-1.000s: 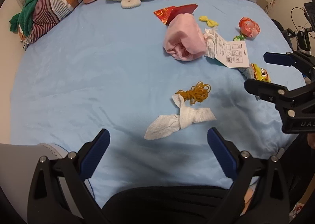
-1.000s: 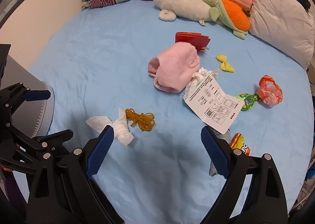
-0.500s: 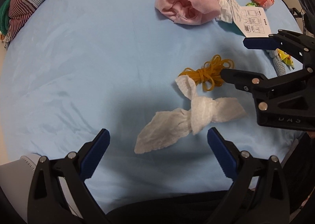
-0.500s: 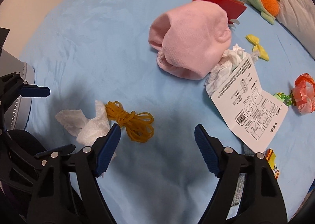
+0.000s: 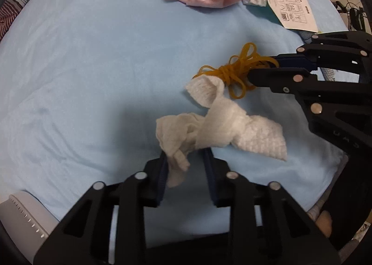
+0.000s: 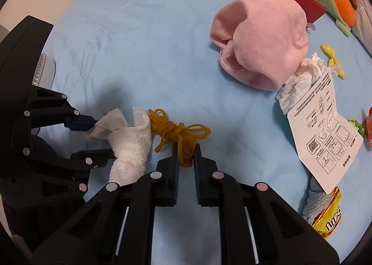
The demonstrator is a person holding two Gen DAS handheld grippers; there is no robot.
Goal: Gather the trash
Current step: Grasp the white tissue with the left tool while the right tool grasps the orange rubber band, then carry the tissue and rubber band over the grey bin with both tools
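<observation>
The left half of the blue bedsheet (image 5: pixel 81 60) lies bare, open to a gripper from the pink knit hat (image 6: pixel 262 39) down to the near edge. Rightward the way is cluttered: a crumpled tissue (image 6: pixel 300 78), a printed instruction leaflet (image 6: pixel 323 134) and a yellow snack wrapper (image 6: pixel 330 220) lie close together. Near the edge, the knotted paper towel (image 5: pixel 220 125) and rubber-band bundle (image 6: pixel 179 134) touch, with both grippers crowded around them.

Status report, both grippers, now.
Left gripper closing on the knotted tissue. Right gripper closing on the yellow rubber bands, strands between its fingers. Both items on the blue sheet, touching. Nothing blocking.
</observation>
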